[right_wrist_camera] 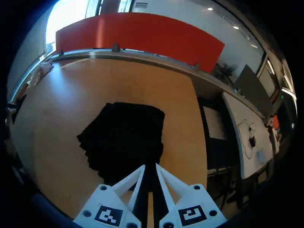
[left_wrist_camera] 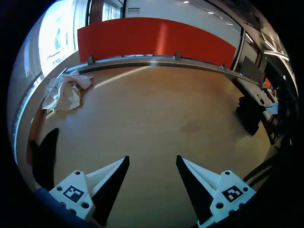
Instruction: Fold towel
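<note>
**Black towel at my right claw, open tabletop under my left**

The wooden table (left_wrist_camera: 152, 114) lies bare and wide ahead of my left claw (left_wrist_camera: 152, 159). A metal rail (left_wrist_camera: 152, 62) runs along the table's far edge, and an orange partition (left_wrist_camera: 152, 36) stands behind the rail. In the right gripper view the table's right edge drops off just beyond the towel, and a white desk (right_wrist_camera: 243, 114) stands past the gap.

My left claw is spread wide and holds nothing, with bare wood between its fingers. My right claw (right_wrist_camera: 150, 166) is almost closed, with a thin slit left between the fingers. Its tips sit at the near edge of the black towel (right_wrist_camera: 125, 136). I cannot tell whether any cloth is pinched between them.

The towel lies flat near the table's right side, with an uneven outline on its left. In the left gripper view it is a dark heap far off at the right edge, well apart from my left claw. That view also shows a crumpled white cloth (left_wrist_camera: 64, 93) at the far left corner. A dark shape (left_wrist_camera: 45, 159) that I cannot identify lies at the near left.
</note>
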A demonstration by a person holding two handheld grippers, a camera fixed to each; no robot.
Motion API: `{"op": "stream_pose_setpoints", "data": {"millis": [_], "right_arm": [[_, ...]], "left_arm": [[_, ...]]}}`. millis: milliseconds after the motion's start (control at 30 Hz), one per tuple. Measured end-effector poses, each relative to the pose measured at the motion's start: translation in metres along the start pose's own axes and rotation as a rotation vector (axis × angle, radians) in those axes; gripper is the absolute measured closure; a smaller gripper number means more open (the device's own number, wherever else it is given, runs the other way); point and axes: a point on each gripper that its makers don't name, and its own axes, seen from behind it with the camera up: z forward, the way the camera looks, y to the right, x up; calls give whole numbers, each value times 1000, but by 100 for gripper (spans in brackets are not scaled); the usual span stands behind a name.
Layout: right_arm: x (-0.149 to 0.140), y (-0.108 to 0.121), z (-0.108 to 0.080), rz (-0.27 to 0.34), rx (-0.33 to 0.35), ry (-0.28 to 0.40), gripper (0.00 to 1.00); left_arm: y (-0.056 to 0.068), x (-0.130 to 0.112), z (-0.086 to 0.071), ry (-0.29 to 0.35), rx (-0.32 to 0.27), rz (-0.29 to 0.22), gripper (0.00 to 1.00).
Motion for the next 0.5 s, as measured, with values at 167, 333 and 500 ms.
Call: {"op": "stream_pose_setpoints", "data": {"millis": [167, 333, 500], "right_arm": [[-16, 1, 10, 15, 7, -37, 96], [-27, 1, 20, 20, 7, -64, 96], [-32, 2, 27, 31, 3, -80, 96]], "left_arm": [[0, -3, -2, -2, 4, 4, 9], [0, -5, -2, -4, 7, 7, 9], [-1, -6, -3, -5, 10, 6, 9]]}}
